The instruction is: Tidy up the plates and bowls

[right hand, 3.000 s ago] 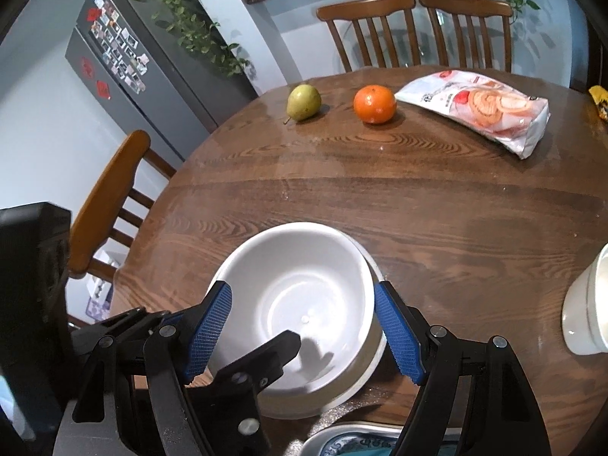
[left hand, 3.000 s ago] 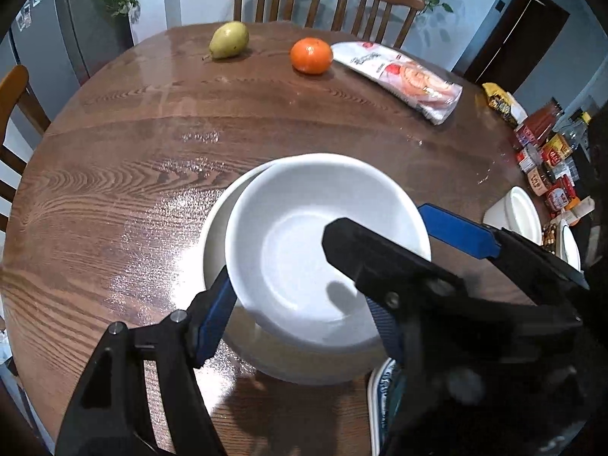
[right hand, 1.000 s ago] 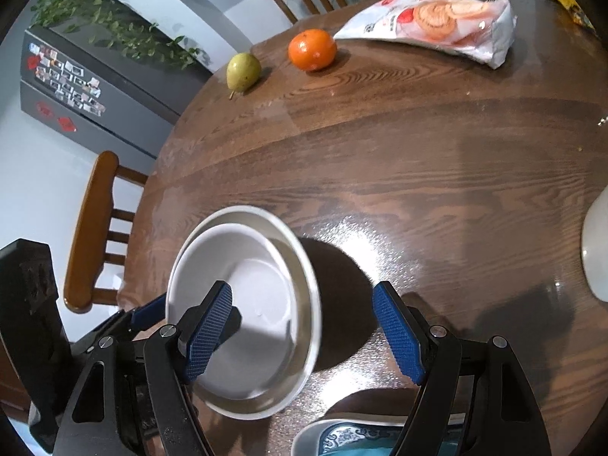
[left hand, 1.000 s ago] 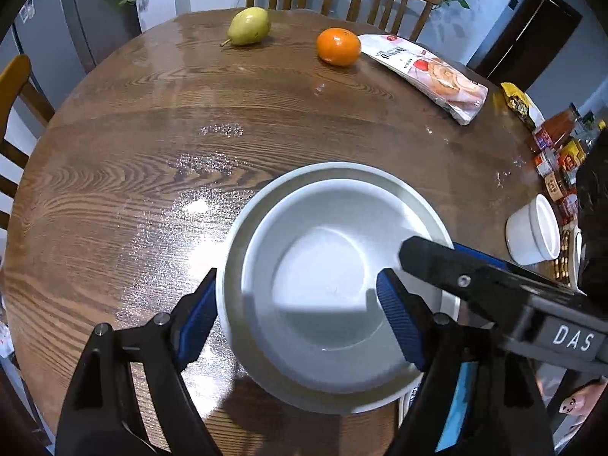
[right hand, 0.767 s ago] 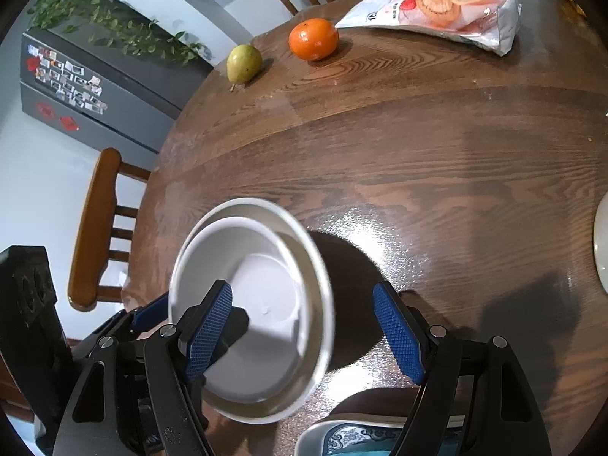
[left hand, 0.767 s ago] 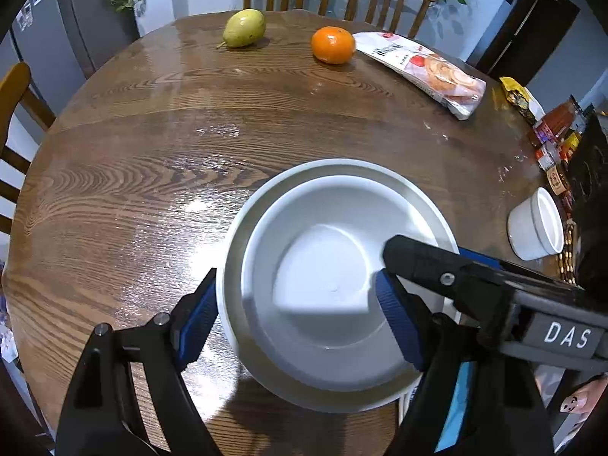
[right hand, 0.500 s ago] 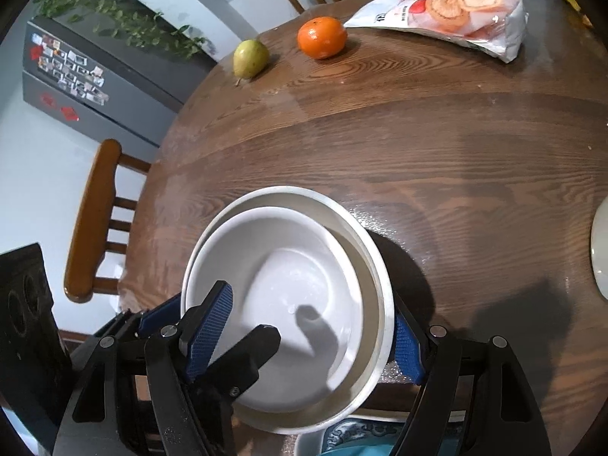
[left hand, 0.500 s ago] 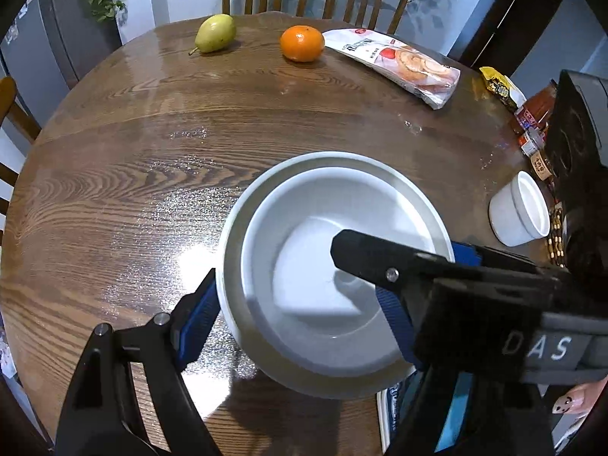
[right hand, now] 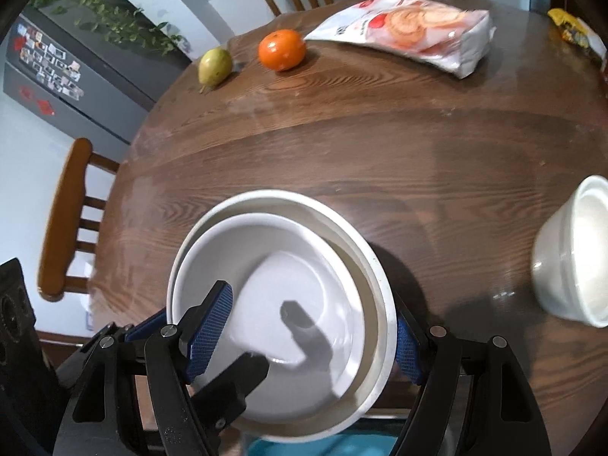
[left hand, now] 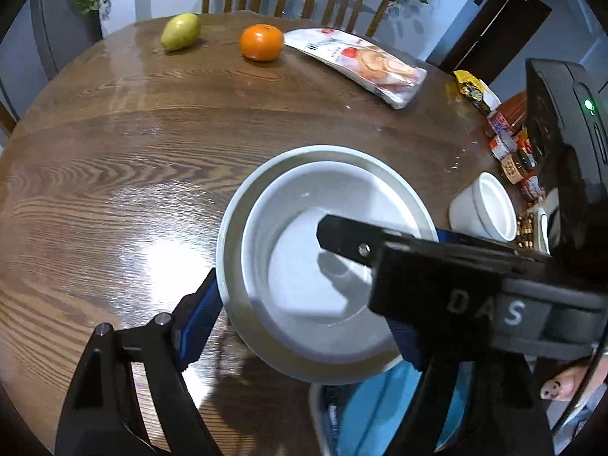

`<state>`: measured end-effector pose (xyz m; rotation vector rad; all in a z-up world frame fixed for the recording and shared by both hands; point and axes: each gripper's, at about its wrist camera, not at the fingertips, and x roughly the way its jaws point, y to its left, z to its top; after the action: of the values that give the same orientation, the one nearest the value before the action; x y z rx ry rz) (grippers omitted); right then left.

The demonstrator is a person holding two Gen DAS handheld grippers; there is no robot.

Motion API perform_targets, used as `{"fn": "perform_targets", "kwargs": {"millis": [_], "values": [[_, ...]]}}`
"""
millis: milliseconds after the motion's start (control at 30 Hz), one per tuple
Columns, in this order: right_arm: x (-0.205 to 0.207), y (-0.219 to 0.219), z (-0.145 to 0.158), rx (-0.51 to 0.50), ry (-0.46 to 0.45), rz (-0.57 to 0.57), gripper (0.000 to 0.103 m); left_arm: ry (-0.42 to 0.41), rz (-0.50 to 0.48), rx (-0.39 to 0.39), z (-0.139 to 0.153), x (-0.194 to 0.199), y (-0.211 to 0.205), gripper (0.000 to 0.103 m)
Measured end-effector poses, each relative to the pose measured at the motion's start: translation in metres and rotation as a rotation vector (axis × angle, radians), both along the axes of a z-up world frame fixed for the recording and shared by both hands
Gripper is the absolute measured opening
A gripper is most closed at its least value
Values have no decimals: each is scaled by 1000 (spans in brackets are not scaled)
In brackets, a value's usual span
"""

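Nested white bowls [left hand: 304, 266], smaller inside larger, held tilted above round wooden table [left hand: 114, 159]. Left gripper [left hand: 304, 323] spread wide, blue pads flanking stack's outer rim. Right gripper [right hand: 304, 334] spread too, one finger inside, other outside rim. Small white bowl [right hand: 573, 250] apart at right; blue-patterned plate [left hand: 380, 410] beneath.

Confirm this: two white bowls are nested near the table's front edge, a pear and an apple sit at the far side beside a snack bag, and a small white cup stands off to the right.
One thing is wrong: the fruit beside the pear is an orange, not an apple, as the right wrist view shows. The nested bowls, snack bag and cup are as you said.
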<state>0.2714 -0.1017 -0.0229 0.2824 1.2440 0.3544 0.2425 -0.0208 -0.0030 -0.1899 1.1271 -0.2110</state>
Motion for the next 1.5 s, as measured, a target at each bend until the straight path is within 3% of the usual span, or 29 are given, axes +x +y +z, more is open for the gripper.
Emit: {"fn": "perform_targets", "kwargs": {"millis": [367,933,1333,1500], "values": [[4,-8,-5,-29,20,-8,79,-2,2,-58,-3,4,-4,78],[-18,-35,53,-28,-157,-76,79,-96,62,-100,25,-10,16,79],[-20,-46,62,3,-178,-99,81,-136,90,-120,36,-17,20,80],[-27,-57,72,22,-208,-113,81,-218,85,-130,52,-31,16,79]]}}
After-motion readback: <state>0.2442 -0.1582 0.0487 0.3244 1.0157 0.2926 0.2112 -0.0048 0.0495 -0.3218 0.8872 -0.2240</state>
